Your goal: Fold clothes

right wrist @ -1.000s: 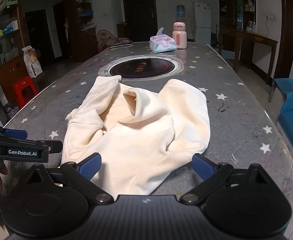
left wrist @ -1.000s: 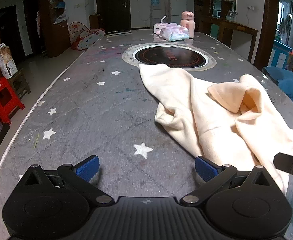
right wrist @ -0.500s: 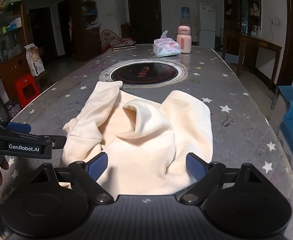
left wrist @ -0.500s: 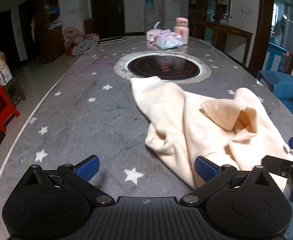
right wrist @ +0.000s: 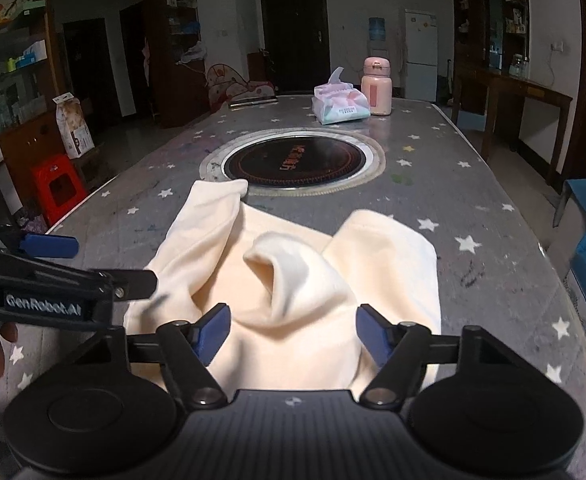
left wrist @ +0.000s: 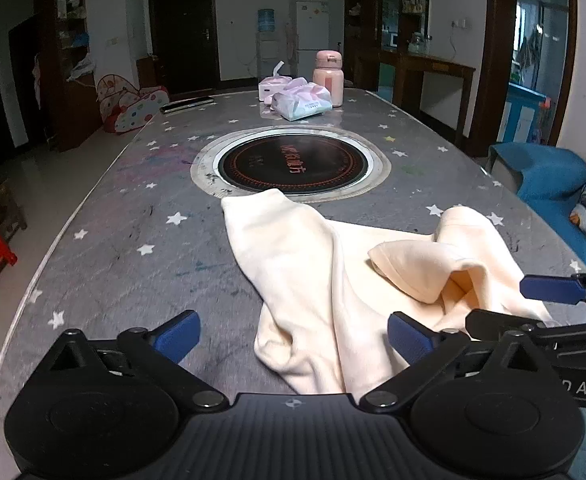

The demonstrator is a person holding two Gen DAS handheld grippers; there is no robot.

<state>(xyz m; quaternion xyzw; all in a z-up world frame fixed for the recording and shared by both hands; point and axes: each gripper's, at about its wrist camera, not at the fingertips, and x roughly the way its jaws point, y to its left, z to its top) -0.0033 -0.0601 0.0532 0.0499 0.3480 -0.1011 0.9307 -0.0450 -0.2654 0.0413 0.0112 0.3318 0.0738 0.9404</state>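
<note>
A cream garment (left wrist: 333, 272) (right wrist: 293, 280) lies crumpled on the grey star-printed table (left wrist: 133, 240), with a raised fold near its middle. My left gripper (left wrist: 293, 336) is open, low over the table; the garment's near left corner lies between its fingers. My right gripper (right wrist: 293, 332) is open, its jaws set fairly narrow, over the garment's near edge just below the raised fold. Each gripper shows in the other view: the right gripper (left wrist: 501, 302) at the garment's right side, the left gripper (right wrist: 113, 264) at its left side. Neither holds cloth.
A round black hob (left wrist: 293, 162) is set into the table beyond the garment. Tissue packs (left wrist: 301, 100), a pink bottle (left wrist: 328, 78) and a dark flat object (left wrist: 187, 105) sit at the far end. A blue chair (left wrist: 545, 176) stands right, a red stool (right wrist: 57, 188) left.
Both grippers have come forward and closer to the garment. The left one shifted right, so the garment's corner now lies between its fingers. The right jaws have narrowed somewhat.
</note>
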